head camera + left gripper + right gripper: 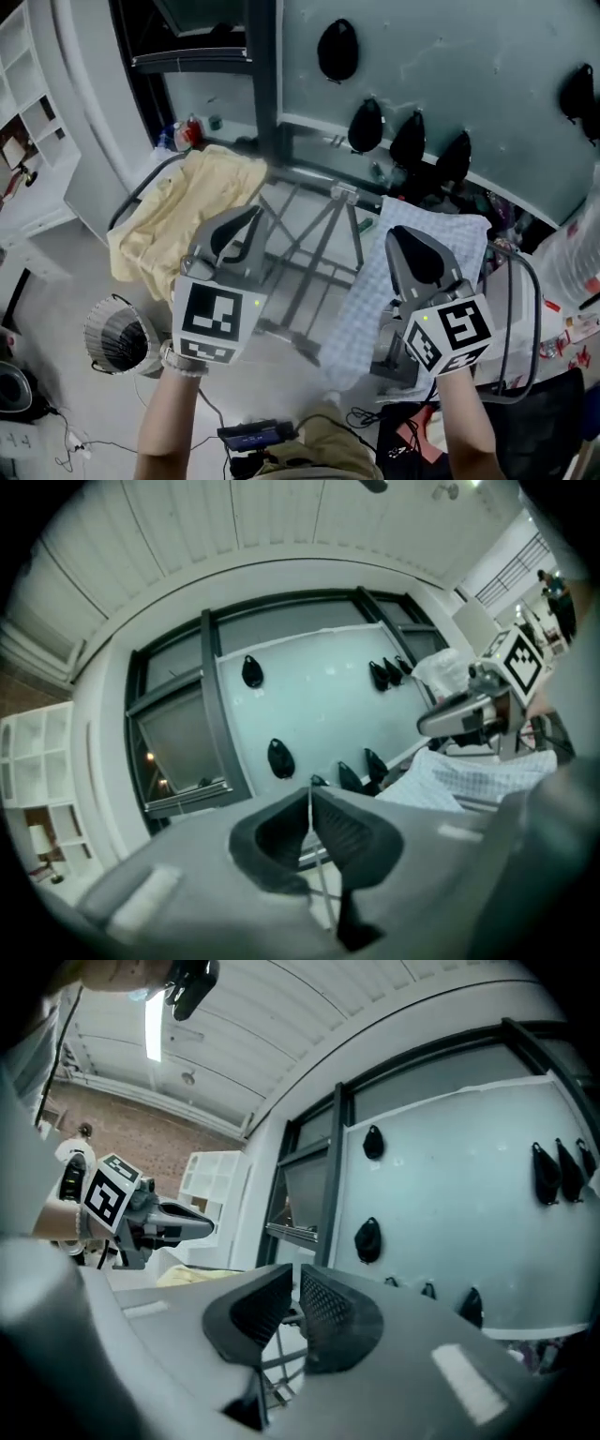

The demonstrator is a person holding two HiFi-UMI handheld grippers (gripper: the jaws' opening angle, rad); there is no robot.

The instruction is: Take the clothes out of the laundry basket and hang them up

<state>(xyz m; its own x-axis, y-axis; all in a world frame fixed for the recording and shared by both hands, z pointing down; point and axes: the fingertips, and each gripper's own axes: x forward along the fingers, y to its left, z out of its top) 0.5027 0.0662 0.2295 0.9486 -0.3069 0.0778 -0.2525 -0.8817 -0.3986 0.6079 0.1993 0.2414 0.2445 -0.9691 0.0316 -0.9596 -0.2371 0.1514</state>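
Note:
A yellow cloth point(178, 220) hangs over the left side of a grey folding drying rack point(319, 246), and a blue-and-white checked cloth point(389, 281) hangs over its right side. My left gripper point(239, 230) is held above the rack's left half. Its jaws are shut with nothing between them, as the left gripper view point(310, 794) shows. My right gripper point(414, 251) hovers over the checked cloth point(478, 780). The right gripper view point(295, 1274) shows its jaws drawn together to a thin slit, empty. Neither gripper touches a cloth. A round wire basket point(117, 333) stands on the floor at lower left.
Behind the rack is a pale panel with several black hooks point(366, 127) and a dark window frame point(262, 84). White shelves point(28, 112) stand at far left. Cables and a small device point(253, 433) lie by my feet. Clutter and a black frame point(525, 309) crowd the right.

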